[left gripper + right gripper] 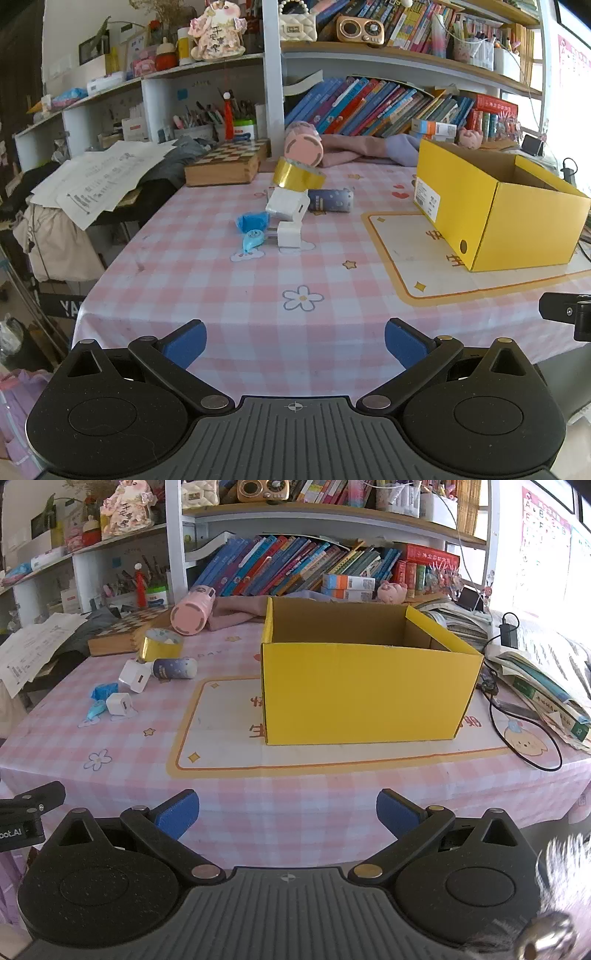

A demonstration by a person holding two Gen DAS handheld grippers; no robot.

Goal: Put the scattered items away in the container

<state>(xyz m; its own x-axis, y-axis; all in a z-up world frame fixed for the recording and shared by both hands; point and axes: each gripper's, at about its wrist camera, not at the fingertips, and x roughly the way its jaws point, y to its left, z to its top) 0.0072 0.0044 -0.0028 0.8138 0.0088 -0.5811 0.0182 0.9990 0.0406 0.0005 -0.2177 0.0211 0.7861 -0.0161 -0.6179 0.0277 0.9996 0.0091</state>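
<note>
The open yellow box (365, 686) stands on a cream mat (221, 738) on my pink checked table (295, 332). To the left of the box lie the scattered items: a gold tape roll (297, 175), a dark blue tube (330, 200), two white chargers (287, 204), a blue wrapper (252, 221) and a blue tape dispenser (251, 239). Behind them, left of the box, a pink bottle (303, 146) lies on its side. My left hand-held gripper (295, 341) and right hand-held gripper (288, 812) hover near the table edge, nearer me than the box, both wide open and empty.

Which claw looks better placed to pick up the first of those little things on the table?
Probably the left claw: the small white charger lies almost straight ahead of its open jaws. The right claw faces the yellow box instead.
</note>
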